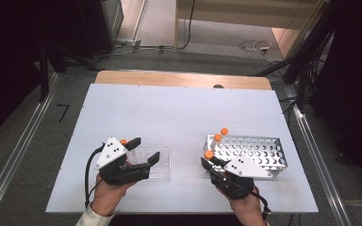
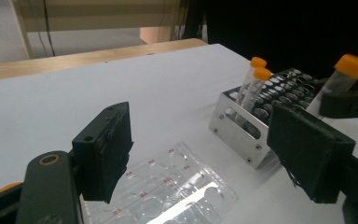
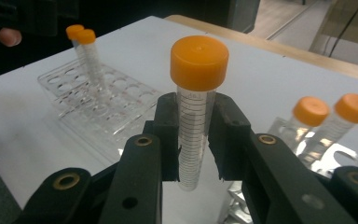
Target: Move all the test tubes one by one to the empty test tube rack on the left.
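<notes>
The right gripper (image 3: 193, 140) pinches a tube (image 3: 196, 116) upright, cap up, at lower centre of its view. The clear rack (image 3: 98, 107) lies to the upper left, the metal rack (image 1: 252, 150) just beside. The left gripper (image 2: 200, 154) hovers over the clear rack, jaws spread.

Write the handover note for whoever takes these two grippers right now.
Right gripper: jaws shut on an orange-capped tube, held upright above the table beside the metal rack.
Left gripper: jaws open, holding nothing, over the clear plastic rack.
Done: two capped tubes stand in the clear plastic rack.
Left: two more tubes stand in the metal rack's near-left corner. The held tube probably goes to the clear rack next, then those two, though that is a guess.
</notes>
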`<state>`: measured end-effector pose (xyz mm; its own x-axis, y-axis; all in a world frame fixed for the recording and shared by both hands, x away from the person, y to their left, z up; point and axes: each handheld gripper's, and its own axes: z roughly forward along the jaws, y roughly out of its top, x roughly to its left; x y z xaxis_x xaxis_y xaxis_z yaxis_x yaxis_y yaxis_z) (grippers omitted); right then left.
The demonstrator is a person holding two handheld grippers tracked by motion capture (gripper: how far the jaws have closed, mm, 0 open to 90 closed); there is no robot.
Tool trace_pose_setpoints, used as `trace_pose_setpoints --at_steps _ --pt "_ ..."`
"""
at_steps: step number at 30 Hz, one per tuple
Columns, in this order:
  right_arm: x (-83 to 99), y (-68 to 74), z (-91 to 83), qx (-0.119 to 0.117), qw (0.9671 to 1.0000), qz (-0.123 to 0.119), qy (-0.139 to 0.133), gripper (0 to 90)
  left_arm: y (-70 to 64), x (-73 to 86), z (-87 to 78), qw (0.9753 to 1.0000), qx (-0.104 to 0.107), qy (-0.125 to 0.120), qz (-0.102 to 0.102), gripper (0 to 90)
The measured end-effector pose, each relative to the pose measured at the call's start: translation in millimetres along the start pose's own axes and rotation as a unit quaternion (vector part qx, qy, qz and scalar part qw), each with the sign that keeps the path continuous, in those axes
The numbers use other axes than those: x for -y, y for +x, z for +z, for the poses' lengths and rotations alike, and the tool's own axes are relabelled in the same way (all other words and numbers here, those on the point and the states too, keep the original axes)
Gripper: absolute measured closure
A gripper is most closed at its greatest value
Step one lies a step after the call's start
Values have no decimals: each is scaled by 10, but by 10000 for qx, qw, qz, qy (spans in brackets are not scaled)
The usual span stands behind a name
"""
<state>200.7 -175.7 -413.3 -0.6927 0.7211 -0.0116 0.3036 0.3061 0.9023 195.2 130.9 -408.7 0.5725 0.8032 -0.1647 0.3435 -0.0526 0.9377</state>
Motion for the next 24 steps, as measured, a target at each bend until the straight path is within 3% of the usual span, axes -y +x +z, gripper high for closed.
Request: trace_pose_setpoints --at_steps 6,11,13,20,24 --pt "56 148 122 -218 9995 -169 167 717 -165 23 75 9992 355 96 136 261" --pt "77 254 189 -365 9987 -281 229 717 -344 33 134 9957 914 83 135 340" --pt "79 293 204 -422 9983 -305 243 717 -392 37 153 9945 1034 83 159 372" --pt "82 360 230 -540 9975 -360 261 717 -497 69 225 9909 1321 157 194 472" --pt "88 405 252 -602 9971 -373 290 717 -539 88 264 9898 1382 220 250 526"
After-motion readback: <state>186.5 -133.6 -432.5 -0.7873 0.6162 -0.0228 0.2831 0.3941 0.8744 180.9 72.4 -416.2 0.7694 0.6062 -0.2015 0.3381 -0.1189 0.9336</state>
